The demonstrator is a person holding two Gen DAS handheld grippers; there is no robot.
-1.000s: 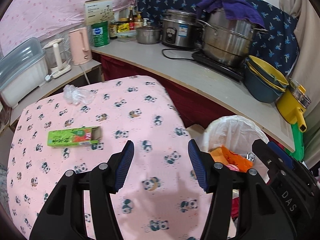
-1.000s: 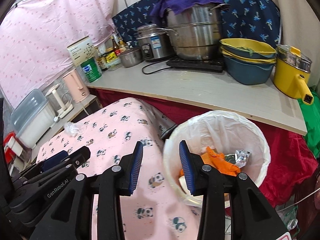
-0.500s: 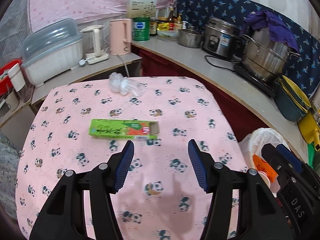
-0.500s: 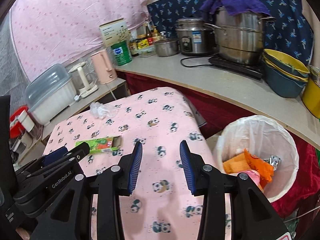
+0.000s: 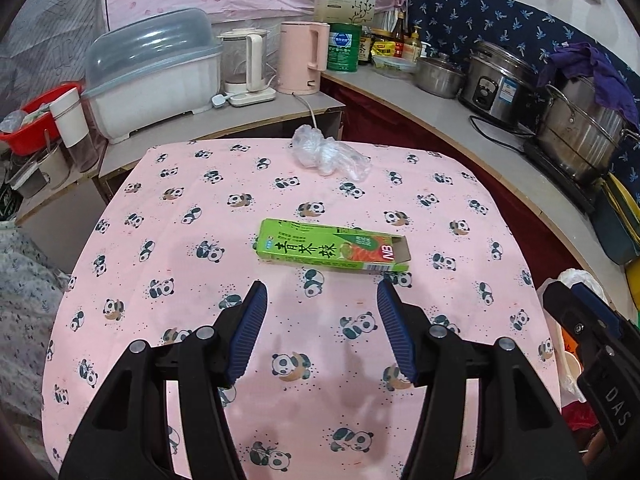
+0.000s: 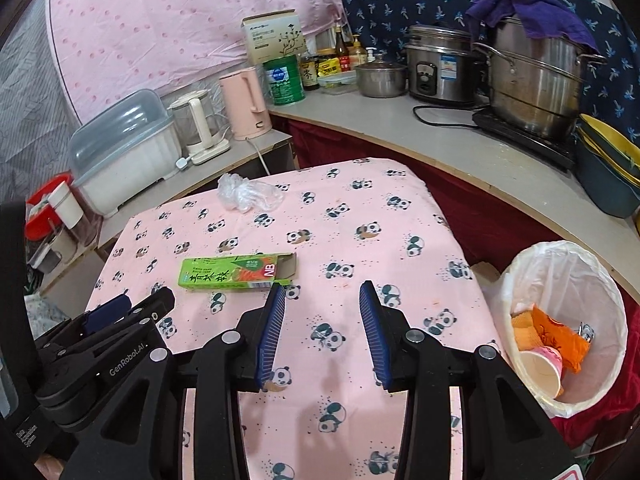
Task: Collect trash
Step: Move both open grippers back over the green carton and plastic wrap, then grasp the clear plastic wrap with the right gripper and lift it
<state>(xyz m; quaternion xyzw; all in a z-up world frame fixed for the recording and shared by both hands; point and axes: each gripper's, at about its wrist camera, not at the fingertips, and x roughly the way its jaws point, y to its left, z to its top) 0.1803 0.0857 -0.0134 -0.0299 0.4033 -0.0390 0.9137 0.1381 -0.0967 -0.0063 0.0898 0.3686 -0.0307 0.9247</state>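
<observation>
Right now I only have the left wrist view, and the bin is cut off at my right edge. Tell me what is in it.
Observer: The white-lined round bin holds a paper cup and orange wrappers. It is far from full.
Operator: Report where it stands relative to the table.
Observer: Beside the right edge of the pink panda tablecloth, lower than the tabletop, in front of the dark red counter skirt.
Operator: Give me the right gripper state.
Observer: The right gripper is open and empty above the cloth, its left finger's tip near the open end of the green carton.
</observation>
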